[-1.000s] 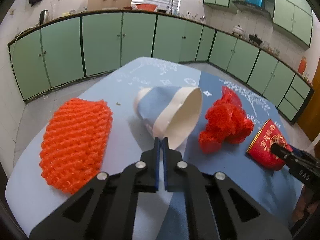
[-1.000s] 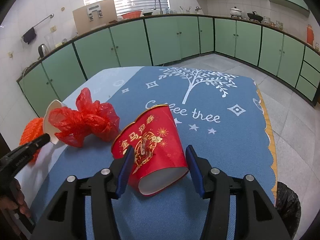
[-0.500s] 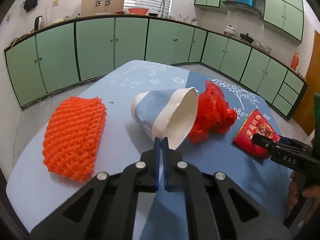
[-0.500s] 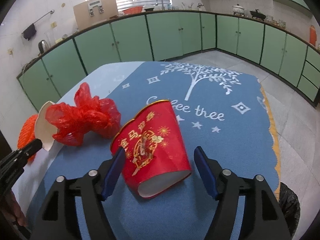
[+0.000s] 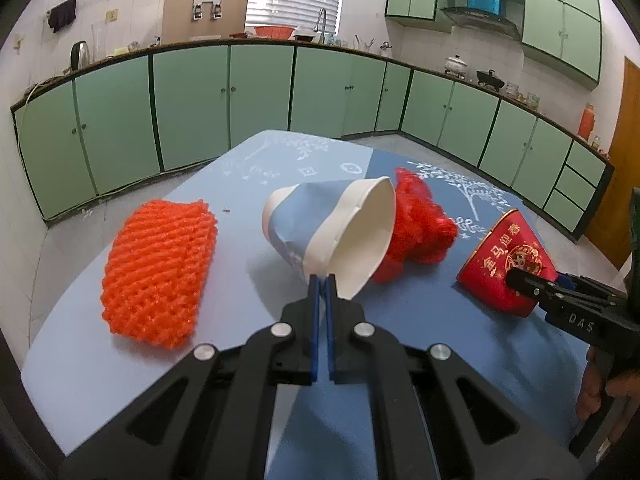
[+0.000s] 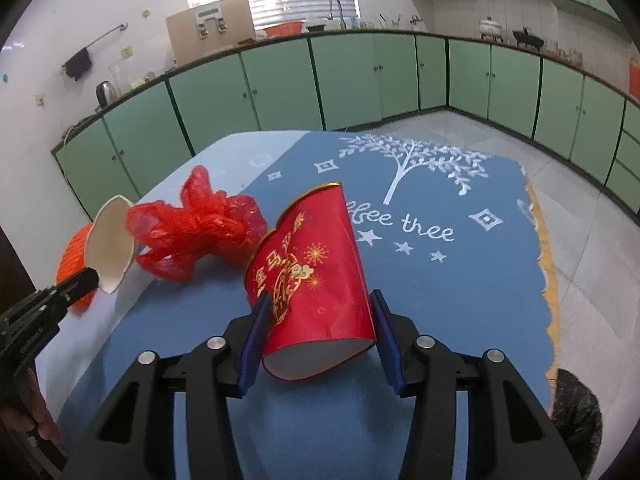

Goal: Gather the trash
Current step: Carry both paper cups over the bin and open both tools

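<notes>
While the left claw (image 5: 322, 280) stays pinched on the rim of the blue paper cup (image 5: 328, 228), now lifted and carried toward the red bag (image 5: 416, 226), the right claw (image 6: 318, 320) is closing around the red paper cup (image 6: 312, 276), which has tipped up off the worktop (image 6: 440, 280) since a moment ago. Both cups look nearly secured; the orange net (image 5: 158, 268) and the red bag lie uncollected.
</notes>
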A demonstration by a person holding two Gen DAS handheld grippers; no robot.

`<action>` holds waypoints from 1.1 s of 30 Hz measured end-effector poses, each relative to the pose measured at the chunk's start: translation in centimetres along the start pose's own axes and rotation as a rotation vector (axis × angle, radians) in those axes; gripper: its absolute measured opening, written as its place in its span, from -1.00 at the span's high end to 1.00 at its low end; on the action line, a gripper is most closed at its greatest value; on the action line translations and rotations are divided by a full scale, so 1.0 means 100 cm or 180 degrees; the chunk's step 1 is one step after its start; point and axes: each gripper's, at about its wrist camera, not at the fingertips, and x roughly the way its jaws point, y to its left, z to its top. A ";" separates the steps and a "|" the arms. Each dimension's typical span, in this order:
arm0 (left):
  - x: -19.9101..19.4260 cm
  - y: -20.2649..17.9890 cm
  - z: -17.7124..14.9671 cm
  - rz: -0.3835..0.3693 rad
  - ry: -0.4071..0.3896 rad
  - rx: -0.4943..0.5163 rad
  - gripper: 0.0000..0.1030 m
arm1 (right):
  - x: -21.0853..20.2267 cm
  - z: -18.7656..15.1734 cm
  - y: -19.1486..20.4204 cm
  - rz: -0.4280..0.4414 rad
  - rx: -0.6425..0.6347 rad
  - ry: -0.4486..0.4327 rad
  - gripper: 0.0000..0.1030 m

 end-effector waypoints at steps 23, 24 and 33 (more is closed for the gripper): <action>-0.071 -0.170 -0.035 -0.1119 -0.0084 0.0543 0.96 | -0.154 -0.066 -0.112 -0.0654 0.0479 -0.0326 0.05; -0.071 -0.181 -0.037 -0.1177 -0.0075 0.0576 0.96 | -0.161 -0.071 -0.121 -0.0722 0.0520 -0.0326 0.05; -0.068 -0.267 -0.073 -0.1584 0.0050 0.0829 0.96 | -0.208 -0.108 -0.184 -0.1117 0.0826 -0.0330 0.05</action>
